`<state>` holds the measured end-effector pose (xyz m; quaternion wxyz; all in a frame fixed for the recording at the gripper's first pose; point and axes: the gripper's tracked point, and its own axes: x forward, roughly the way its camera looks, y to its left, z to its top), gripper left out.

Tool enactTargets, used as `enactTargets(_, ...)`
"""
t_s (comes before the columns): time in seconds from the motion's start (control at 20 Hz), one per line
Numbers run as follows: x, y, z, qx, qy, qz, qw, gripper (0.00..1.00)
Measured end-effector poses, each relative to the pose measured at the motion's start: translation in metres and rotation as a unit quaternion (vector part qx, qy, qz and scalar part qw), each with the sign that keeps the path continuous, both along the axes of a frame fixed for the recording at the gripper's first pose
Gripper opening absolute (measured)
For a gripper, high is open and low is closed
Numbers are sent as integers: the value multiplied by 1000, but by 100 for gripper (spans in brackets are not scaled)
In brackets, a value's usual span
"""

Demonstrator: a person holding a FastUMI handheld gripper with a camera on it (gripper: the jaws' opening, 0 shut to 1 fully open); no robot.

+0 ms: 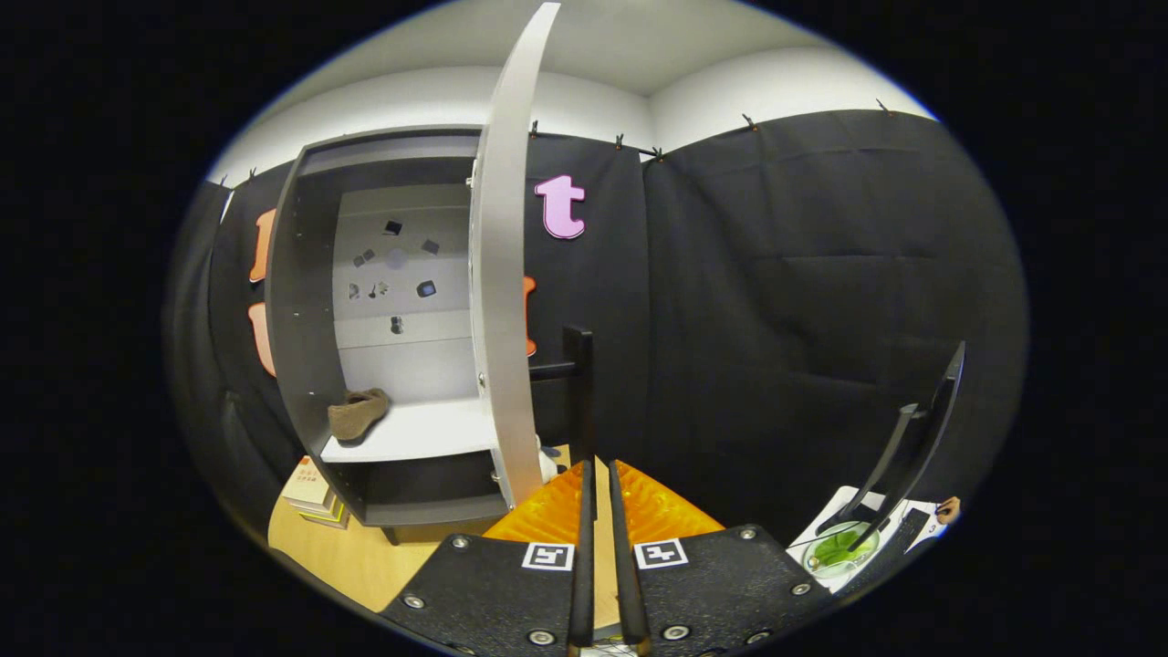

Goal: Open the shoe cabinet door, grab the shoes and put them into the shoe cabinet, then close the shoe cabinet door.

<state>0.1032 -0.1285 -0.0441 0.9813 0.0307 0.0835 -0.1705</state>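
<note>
The shoe cabinet (301,301) stands on the wooden table beyond the fingers and to their left, with its pale door (500,301) swung open edge-on toward me. A brown shoe (358,412) lies on the white shelf (411,433) inside the cabinet. The door's black handle (578,383) sticks out from the door's right face, directly above my fingertips. My gripper (598,470) is shut with only a thin slit between its fingers, and the tips sit at the handle's lower end. I cannot tell whether the fingers touch the handle.
A small stack of books (310,493) lies on the table by the cabinet's left foot. To the right of the fingers a dark stand (912,447) leans over a glass bowl with something green in it (839,547). A hand (949,509) shows beside it.
</note>
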Motion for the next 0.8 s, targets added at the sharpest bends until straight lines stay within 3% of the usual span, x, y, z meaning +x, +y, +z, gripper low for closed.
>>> enactTargets(0.4,-15,2,-2,6,4,-12,1000,10)
enactTargets(0.8,-27,55,-10,3,21,33,999,10)
